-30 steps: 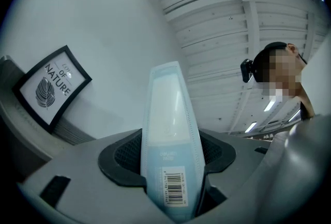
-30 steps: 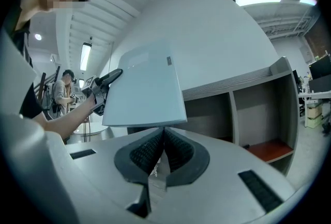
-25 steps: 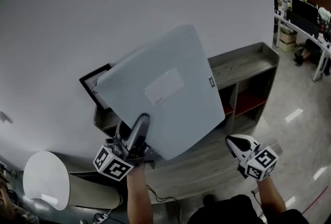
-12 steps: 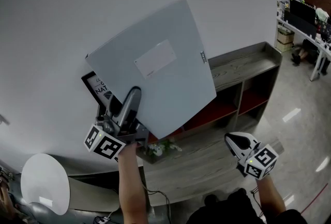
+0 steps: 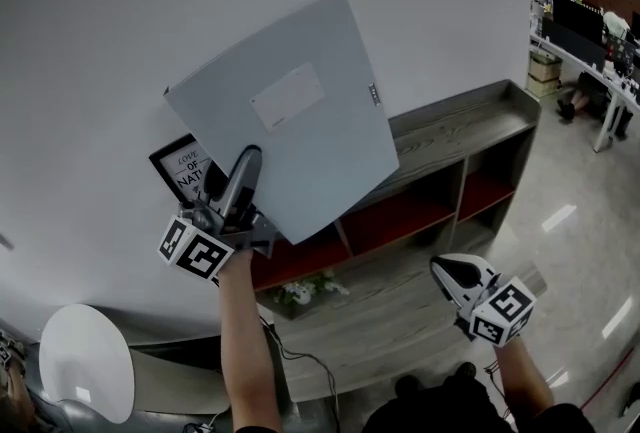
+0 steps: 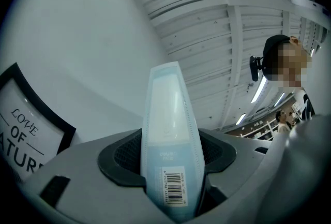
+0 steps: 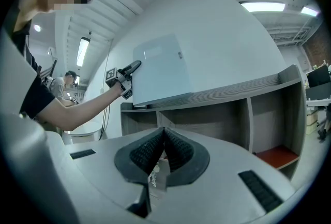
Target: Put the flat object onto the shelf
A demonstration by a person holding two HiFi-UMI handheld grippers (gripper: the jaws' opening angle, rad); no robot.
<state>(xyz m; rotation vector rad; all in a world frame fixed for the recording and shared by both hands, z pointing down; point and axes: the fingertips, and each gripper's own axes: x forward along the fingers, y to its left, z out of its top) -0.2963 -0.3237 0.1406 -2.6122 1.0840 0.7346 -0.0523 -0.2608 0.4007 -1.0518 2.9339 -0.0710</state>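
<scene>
Right claw [image 5: 447, 273]: low, well apart from the work. Pads meet at the tips. A small pale slip sits low between them, can't tell if it's pinched.

Left claw [image 5: 248, 161]: held high, pointing up. Jaws are wide and clamped on the bottom edge of the pale grey-blue flat file folder [image 5: 285, 116], barcode end between the pads. The folder stands up out of the left claw, tilted, white label facing the head camera.

Black-framed text print [image 5: 183, 171]: just left of the left claw, partly behind the folder.

Grey wood-grain shelf unit [image 5: 470, 126]: beyond and right of the left claw. The folder's lower corner is over its top, contact unclear.

White wall [image 5: 120, 21] is behind everything.
</scene>
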